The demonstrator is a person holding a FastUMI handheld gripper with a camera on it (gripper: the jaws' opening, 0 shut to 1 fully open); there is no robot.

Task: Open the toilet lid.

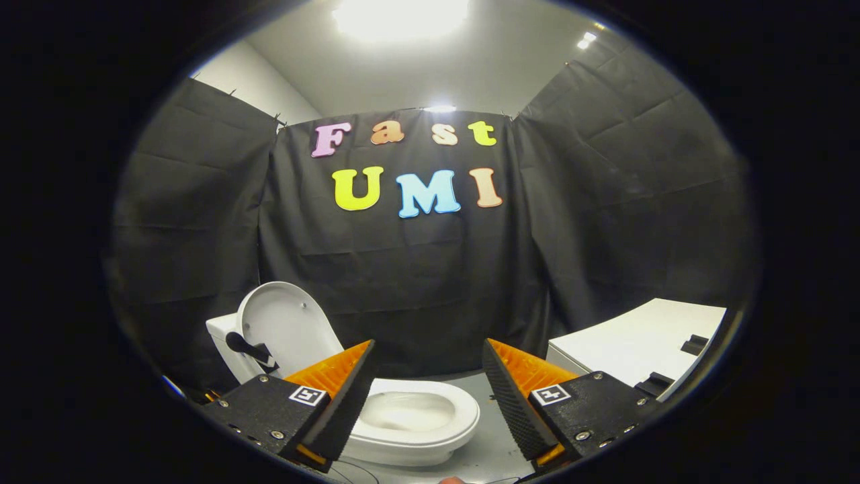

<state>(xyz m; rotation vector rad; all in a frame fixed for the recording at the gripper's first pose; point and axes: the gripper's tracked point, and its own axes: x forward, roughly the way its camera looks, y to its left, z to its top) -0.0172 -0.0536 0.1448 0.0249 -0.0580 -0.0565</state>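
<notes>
The tool (426,390) is seen at the bottom, with its two fingers (339,396) spread wide apart, and nothing is held between them. The black ribbed pads and orange backs of the fingers can be seen, but their lower ends are cut off. Just ahead of the fingers, a little toward the left one, the white toilet (420,420) is found on the grey floor (494,444). Part of its seat and bowl is hidden behind the left finger. The toilet lid (282,326) is already lifted and stands upright at the back, leaning against the white tank (222,339). A small dark part (248,349) is seen at the lid's left side, but what it is cannot be made out. To the right, beyond the right finger, a white tabletop (638,343) is seen, and its far end is cut off. Two small dark things (695,344) lie on it, too small to be told. Behind everything, the black cloth wall (416,282) is hung, and a bright lamp (400,17) is seen on the ceiling.
</notes>
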